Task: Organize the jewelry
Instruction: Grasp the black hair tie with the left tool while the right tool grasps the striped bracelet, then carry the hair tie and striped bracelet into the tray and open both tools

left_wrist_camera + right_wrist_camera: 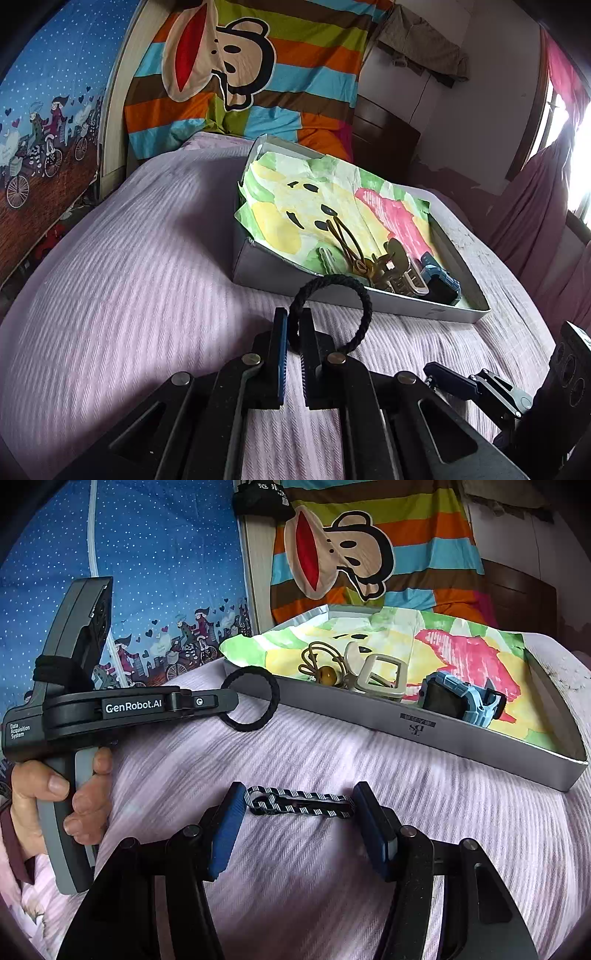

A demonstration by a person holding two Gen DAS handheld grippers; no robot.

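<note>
On lilac ribbed bedspread (129, 258): tray (332, 295), striped monkey quilt (258, 74) behind.

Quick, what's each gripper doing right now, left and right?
Left gripper: shut on the black hair tie.
Right gripper: open, straddling the striped hair tie on the bed.

**Materials and finish, as observed**

Bedspread (332, 760): pale lilac cloth, ribbed weave, matt; tray (461, 734): grey card, smooth, matt, lined with crinkled printed paper (332, 206); black hair tie (332, 310): braided fabric, rough, matt; striped cord (299, 803): woven black-and-white textile; left gripper (294, 332): matt black plastic, brass-coloured metal pivots; right gripper (299, 827) pads (225, 834): blue, finely ridged; watch (458, 701): blue plastic, slight sheen.
</note>
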